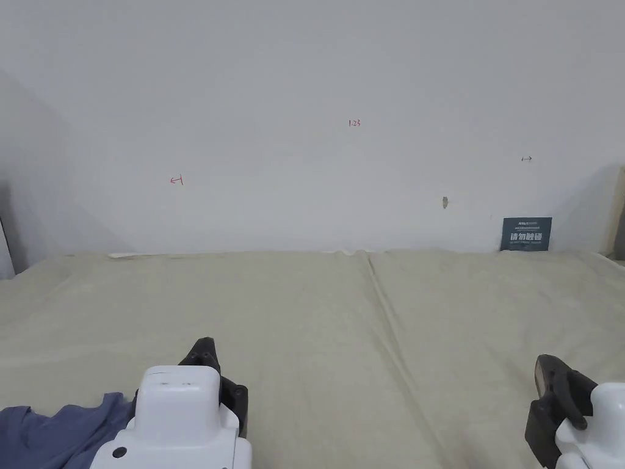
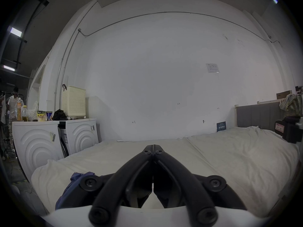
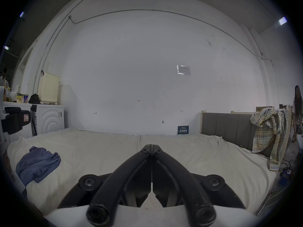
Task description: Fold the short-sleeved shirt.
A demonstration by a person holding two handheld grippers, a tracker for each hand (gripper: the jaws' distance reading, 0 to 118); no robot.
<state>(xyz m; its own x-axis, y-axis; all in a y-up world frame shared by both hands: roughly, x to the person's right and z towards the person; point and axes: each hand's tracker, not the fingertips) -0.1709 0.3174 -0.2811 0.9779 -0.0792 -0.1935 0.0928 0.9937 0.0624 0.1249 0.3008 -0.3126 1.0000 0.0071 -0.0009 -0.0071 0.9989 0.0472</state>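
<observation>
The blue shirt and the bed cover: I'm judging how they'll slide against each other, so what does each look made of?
The blue shirt looks like soft, matte knit jersey, likely cotton: it lies crumpled in limp, rounded folds with no sheen. The bed cover looks like a matte, cream woven sheet, slightly napped perhaps: it shows fine wrinkles and a seam down the middle. The fibre of either cannot be settled by sight.

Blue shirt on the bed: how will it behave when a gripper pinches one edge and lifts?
The blue shirt lies crumpled in soft folds, so it is probably floppy and will drape. It looks thin, likely light. Bunched layers may lift together, so one pinch could grab several.
</observation>
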